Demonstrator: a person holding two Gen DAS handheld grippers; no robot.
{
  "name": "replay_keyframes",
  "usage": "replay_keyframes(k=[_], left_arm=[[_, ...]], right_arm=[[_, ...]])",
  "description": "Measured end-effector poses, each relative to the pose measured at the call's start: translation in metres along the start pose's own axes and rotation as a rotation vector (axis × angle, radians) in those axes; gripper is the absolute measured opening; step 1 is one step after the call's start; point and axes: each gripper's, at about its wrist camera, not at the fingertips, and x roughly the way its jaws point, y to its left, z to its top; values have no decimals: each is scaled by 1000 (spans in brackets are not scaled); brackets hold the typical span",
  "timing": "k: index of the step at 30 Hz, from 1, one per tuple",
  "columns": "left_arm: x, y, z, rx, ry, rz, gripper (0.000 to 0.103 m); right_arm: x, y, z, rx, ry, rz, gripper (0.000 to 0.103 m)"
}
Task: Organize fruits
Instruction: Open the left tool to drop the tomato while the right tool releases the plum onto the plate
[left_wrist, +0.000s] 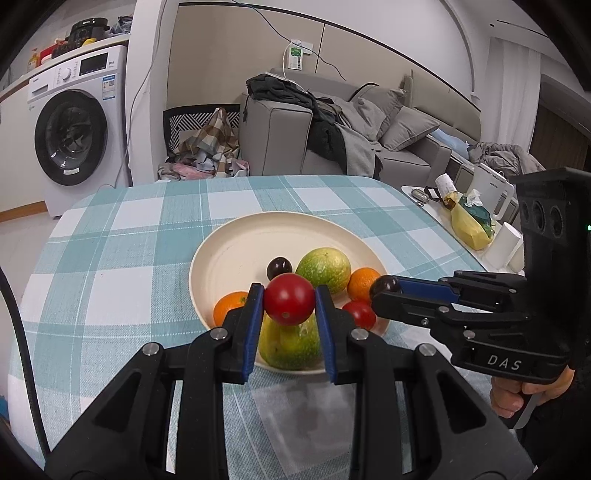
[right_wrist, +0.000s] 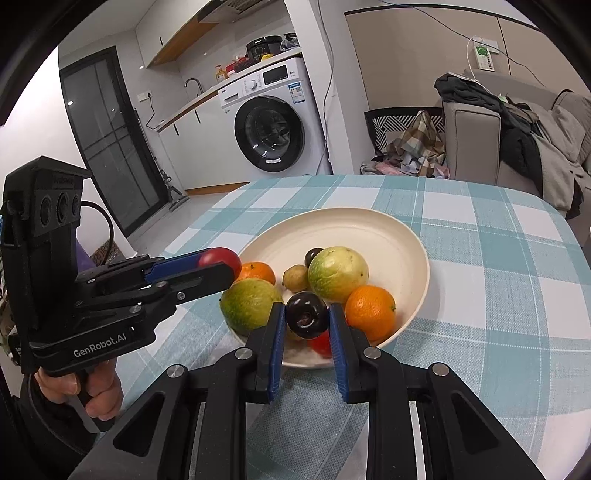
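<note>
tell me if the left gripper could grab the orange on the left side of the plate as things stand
Probably not yet. The left gripper is shut on a red tomato, so its jaws are full. The orange sits just beside it with nothing on top, so release first.

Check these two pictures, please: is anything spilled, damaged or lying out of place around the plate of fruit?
Nothing stands out. The round cream plate sits flat on the teal checked tablecloth, fruit inside it. The left tongs grip a red tomato; the right tongs grip a dark purple plum.
</note>
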Motion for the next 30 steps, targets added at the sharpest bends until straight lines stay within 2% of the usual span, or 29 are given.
replay_keyframes(k=[11, 21, 30], left_arm=[[24, 10, 8, -16, 16, 13, 25], [45, 21, 14, -43, 24, 39, 25], [54, 26, 10, -44, 48, 53, 25]], right_arm=[[-1, -16, 9, 32, -39, -40, 24], [11, -34, 14, 63, -39, -117, 24], [17, -38, 11, 77, -30, -143, 24]])
